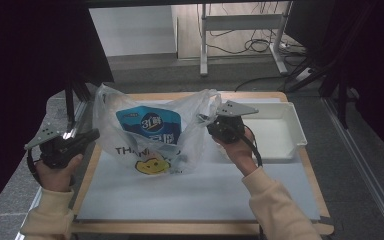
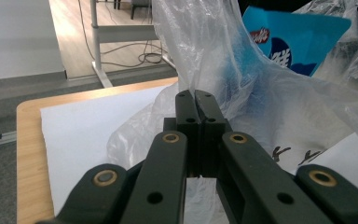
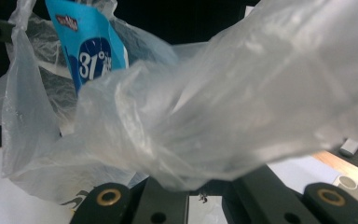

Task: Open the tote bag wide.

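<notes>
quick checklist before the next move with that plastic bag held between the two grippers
1. Left gripper shut on the plastic bag: ok, film pinched between closed jaws.
2. Right gripper gripping the bag's other side: ok, film bunched over its jaws, pinch itself hidden.
3. Blue packet inside the bag: ok, upright.
4. Bag mouth open: ok, spread between the grippers.
5. Bag bottom on the white mat: ok.
6. White tray free of the bag: ok, apart at the right.

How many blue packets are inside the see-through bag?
1. A single blue packet stands inside the plastic bag, toward its left side, above the yellow smiley print. Crumpled plastic could hide something smaller behind it.
</notes>
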`<state>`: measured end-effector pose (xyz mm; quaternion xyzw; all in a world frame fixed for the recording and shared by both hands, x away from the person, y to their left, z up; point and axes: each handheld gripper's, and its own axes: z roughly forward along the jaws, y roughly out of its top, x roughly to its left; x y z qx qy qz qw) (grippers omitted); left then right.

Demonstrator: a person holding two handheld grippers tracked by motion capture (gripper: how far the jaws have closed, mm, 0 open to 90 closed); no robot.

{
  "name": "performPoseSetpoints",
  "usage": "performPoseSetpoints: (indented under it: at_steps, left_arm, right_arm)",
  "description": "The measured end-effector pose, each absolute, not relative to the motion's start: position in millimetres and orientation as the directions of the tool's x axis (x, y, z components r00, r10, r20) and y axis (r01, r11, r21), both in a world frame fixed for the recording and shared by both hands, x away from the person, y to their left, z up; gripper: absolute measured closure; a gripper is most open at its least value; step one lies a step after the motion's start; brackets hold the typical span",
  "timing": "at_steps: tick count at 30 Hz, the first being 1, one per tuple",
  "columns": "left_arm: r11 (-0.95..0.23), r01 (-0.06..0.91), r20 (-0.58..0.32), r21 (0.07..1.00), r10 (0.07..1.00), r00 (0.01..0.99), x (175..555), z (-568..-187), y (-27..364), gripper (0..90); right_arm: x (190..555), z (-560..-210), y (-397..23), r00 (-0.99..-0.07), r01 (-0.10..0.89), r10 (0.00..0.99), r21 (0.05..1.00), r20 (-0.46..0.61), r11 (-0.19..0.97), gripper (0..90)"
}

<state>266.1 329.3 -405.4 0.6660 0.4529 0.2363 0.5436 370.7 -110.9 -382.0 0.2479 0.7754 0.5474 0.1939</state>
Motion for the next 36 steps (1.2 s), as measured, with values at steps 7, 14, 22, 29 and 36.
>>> performPoseSetpoints:
  at_steps: [7,14,22,29,36]
  left_arm:
    - [-0.007,0.355,-0.173,0.935,0.864,0.473,263,-411,329,90.0]
    - [-0.012,0.377,-0.179,0.926,0.865,0.469,262,-419,328,90.0]
    - [-0.002,0.401,-0.198,0.916,0.867,0.458,262,-432,329,90.0]
    - [0.000,0.425,-0.211,0.905,0.868,0.450,259,-444,330,90.0]
    - [0.004,0.442,-0.222,0.897,0.868,0.444,256,-450,330,90.0]
  right_arm:
    - [371,-391,-113,-0.799,0.186,0.600,0.942,-0.021,0.280,88.7]
    - [370,-403,-114,-0.801,0.210,0.598,0.937,0.000,0.281,88.7]
    - [369,-417,-110,-0.797,0.224,0.604,0.930,0.003,0.291,88.7]
    - [363,-430,-104,-0.799,0.237,0.601,0.925,0.011,0.299,88.7]
    - [358,-438,-103,-0.807,0.243,0.591,0.921,0.018,0.304,88.7]
